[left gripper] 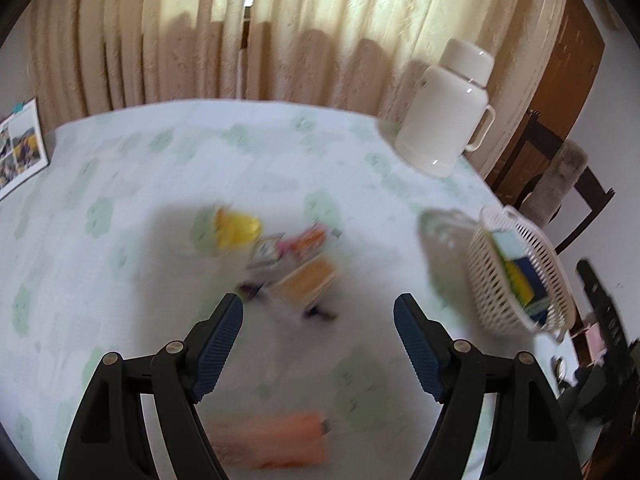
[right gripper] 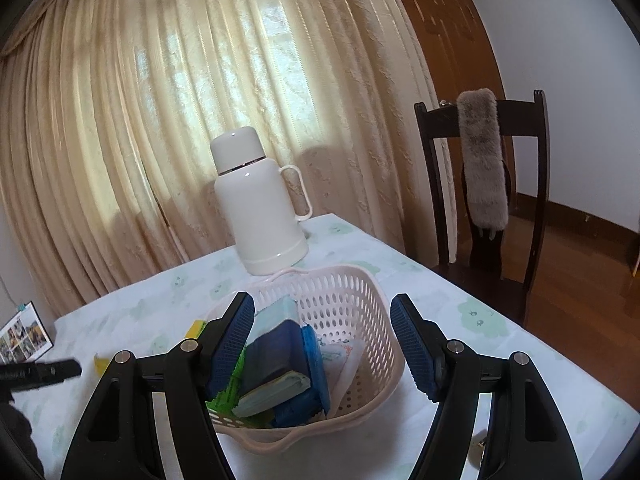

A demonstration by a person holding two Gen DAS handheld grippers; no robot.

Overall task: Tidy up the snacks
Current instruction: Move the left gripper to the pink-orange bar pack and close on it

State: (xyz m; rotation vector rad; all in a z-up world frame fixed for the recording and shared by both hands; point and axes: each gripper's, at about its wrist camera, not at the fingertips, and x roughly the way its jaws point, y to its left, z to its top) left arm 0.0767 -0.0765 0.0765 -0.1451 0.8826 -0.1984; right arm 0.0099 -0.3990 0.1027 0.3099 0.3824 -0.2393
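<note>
Left gripper [left gripper: 318, 312] open, jaws wide apart, nothing between the pads, tilted down over the table [left gripper: 120, 184]. Ahead of the fingertips, a loose, blurred pile of snacks [left gripper: 280, 256]: a yellow packet [left gripper: 236, 226] farthest and to the left, an orange-faced box [left gripper: 308, 282] nearest, just beyond the tips, long axis slanting from near-left to far-right. Small mixed wrappers in between, too blurred to name. Below the jaws, close to the camera, an orange packet [left gripper: 276, 440] lying flat, long axis running left to right. Off to the right of the right finger, the basket [left gripper: 520, 280], well apart from the pile, with blue and yellow packs inside. Beyond it, far right, a white flask [left gripper: 448, 108] standing on the table corner.

Right gripper [right gripper: 322, 312] also open, pads apart and gripping nothing, hovering just short of the basket [right gripper: 360, 304], which sits between and just beyond the two fingers. Inside the basket, toward the left finger: a dark blue packet [right gripper: 276, 352] leaning, long axis pointing from near-left up toward far-right; a pale green packet [right gripper: 280, 312] behind it; a bright blue packet [right gripper: 316, 364] on edge beside it; a white wrapper [right gripper: 344, 360] to the right. Straight ahead past the basket, the white flask [right gripper: 260, 208], upright, handle to the right. Far right, a dark wooden chair [right gripper: 480, 200] with a grey furry cloth [right gripper: 482, 160] draped over its back. Low on the left, the tip of the other gripper [right gripper: 44, 370] showing at the picture's edge.
</note>
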